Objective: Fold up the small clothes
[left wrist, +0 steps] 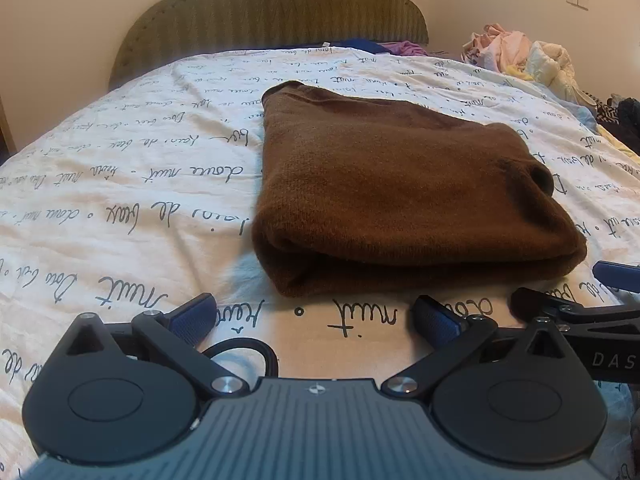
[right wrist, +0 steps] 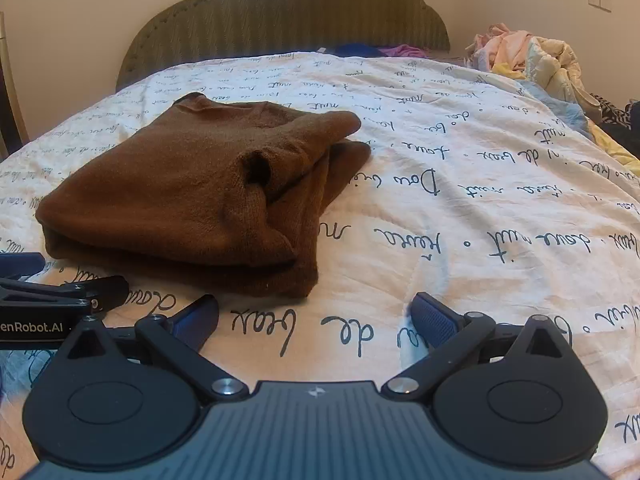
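The folded brown sweater (left wrist: 400,196) lay just beyond both grippers, its long side running near to far. The left gripper (left wrist: 316,316) was nearer to it, and the right gripper (right wrist: 316,316) pointed past its right edge; both had fingers spread wide and held nothing.

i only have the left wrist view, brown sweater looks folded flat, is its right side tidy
Observer: No. In the right wrist view the brown sweater's right edge shows loose layers splayed out, not stacked flush.
Operator: anything sticking up there
Observer: A cuff-like opening bulges on top near that edge.
Operator: is my right hand-held gripper on it
Observer: No, the right hand-held gripper is open over bare bedsheet, apart from the sweater.
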Demonstrator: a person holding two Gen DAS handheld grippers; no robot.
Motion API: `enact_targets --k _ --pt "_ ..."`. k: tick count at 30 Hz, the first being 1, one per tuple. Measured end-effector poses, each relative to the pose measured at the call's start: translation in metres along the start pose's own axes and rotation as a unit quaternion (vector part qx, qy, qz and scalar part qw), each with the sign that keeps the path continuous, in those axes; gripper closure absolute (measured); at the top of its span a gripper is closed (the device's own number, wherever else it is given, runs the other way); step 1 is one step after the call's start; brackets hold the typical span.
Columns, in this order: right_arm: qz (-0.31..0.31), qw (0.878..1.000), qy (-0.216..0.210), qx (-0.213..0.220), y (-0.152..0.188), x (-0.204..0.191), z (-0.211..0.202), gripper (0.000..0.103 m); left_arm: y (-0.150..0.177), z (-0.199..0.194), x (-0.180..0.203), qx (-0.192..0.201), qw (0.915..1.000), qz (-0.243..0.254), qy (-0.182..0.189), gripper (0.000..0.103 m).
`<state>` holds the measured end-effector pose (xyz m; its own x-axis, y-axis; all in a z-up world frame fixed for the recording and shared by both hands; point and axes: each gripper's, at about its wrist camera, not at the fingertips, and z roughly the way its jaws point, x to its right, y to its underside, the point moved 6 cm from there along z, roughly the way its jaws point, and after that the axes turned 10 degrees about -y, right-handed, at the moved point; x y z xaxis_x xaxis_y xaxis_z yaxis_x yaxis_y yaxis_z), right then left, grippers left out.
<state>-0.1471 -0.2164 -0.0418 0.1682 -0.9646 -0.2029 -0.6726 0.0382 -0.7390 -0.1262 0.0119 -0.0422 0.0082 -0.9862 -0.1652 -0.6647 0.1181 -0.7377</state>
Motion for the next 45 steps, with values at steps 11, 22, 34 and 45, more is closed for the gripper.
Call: enact_targets --k 11,22,34,45 --pt "0.002 1.000 0.004 0.005 0.0012 -0.0014 -0.0013 0.000 0.0007 -0.0008 -0.0035 0.002 1.0000 -0.006 0.002 0.000" --pt "0.004 1.000 0.003 0.006 0.0015 -0.0017 -0.0008 0.000 0.0001 -0.0001 -0.0037 0.001 1.0000 -0.006 0.006 0.000" --pt "0.004 1.000 0.008 0.007 0.0019 -0.0034 -0.0005 0.000 0.0005 -0.0002 -0.0028 0.001 0.9999 -0.008 0.009 0.000" --pt "0.005 1.000 0.008 0.007 0.0018 -0.0035 -0.0003 0.000 0.0005 -0.0011 -0.0023 0.002 0.9999 -0.007 0.008 0.000"
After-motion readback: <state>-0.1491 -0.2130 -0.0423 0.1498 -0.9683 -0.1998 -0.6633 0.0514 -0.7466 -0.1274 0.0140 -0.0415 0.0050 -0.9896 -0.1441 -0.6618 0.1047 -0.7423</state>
